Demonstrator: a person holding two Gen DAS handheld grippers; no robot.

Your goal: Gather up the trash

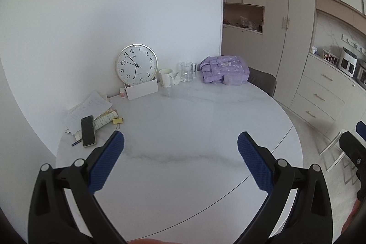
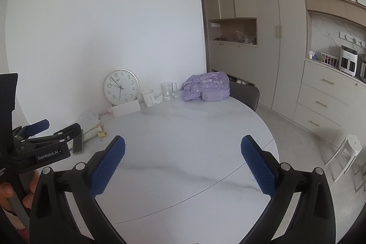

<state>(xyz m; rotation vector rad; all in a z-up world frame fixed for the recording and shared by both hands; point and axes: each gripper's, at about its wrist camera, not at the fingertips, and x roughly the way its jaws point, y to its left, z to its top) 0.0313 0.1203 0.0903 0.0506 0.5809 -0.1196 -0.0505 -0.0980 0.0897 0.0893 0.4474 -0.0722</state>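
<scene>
Both claws sit nearest my cameras: left gripper (image 1: 180, 143) and right gripper (image 2: 183, 148), each with 2 blue pads spread wide, released, holding and touching nothing above the round white marble table (image 1: 194, 129).

Using the round silver-rimmed wall clock (image 1: 136, 65) as my marker: lower left of it lie loose white papers (image 1: 91, 106) under a dark phone (image 1: 88, 130). Just right of the clock, between a white ceramic mug (image 1: 165, 77) and a clear glass mug (image 1: 187, 72), sits a crumpled white tissue (image 1: 176, 79), likely my trash. I judge it light, soft, crushable; I'd pinch its middle, avoiding the fragile glass.
</scene>
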